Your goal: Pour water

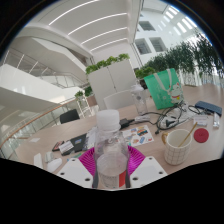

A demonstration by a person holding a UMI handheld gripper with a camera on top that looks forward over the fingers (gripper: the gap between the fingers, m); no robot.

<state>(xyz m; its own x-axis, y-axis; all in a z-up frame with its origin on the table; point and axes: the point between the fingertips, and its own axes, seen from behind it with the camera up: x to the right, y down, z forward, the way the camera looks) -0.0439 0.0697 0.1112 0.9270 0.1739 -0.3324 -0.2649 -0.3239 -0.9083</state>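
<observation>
A clear plastic water bottle [109,150] with a white cap stands upright between my gripper's [111,163] two fingers, whose magenta pads [88,161] press on its lower body from both sides. The bottle looks lifted above the table. Ahead and to the right of the fingers a pale round cup [177,146] stands on the table with a stick-like thing leaning in it. The bottle's base is hidden behind the fingers.
The table [150,125] is cluttered with papers, cables and small items. A red lid [201,134] lies right of the cup. A green box [163,87] and a white planter [114,78] with plants stand at the back. A dark device [209,108] sits far right.
</observation>
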